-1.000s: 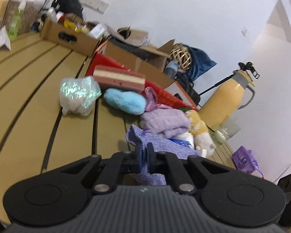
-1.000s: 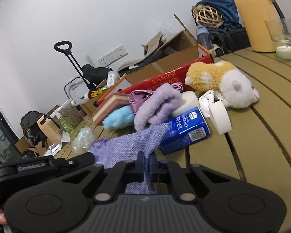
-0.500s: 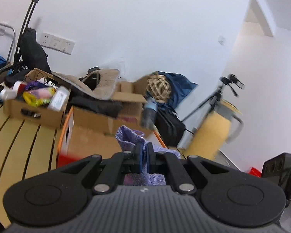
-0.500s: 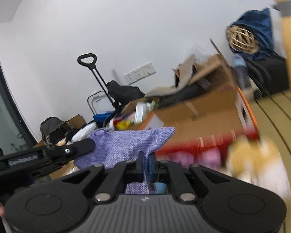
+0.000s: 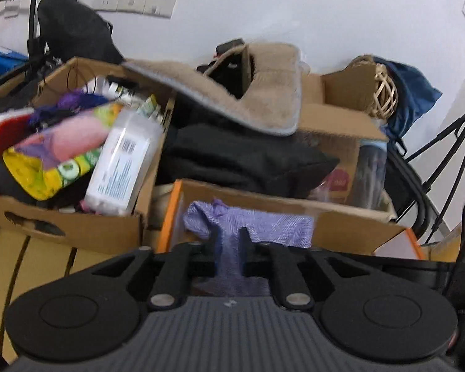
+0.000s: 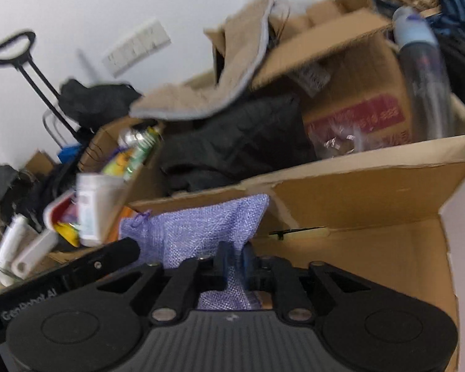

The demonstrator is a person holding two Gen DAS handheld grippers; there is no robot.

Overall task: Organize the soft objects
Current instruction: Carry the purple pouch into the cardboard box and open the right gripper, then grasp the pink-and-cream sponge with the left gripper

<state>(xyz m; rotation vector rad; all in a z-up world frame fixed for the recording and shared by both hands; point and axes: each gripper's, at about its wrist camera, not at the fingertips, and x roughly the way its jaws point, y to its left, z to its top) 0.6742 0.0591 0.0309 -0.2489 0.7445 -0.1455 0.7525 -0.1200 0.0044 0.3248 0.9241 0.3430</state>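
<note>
Lilac woven pouch (image 5: 248,226) hangs between my two tools, held up above the near wall of the open cardboard box (image 6: 372,248). My left gripper (image 5: 228,241) is pinched on one part of the cloth; my right gripper (image 6: 234,259) is pinched on another, fingers pressed against the fabric on both sides. In the right wrist view the pouch's drawstring end points left, toward the left tool's body. Behind the box: a heap of black fabric (image 5: 241,155), with a tan fleece mat (image 5: 232,93) draped over it. Left of that, a second carton (image 5: 68,226) crammed with packets sits on the slatted bench (image 5: 40,263). Both views motion-blurred.
</note>
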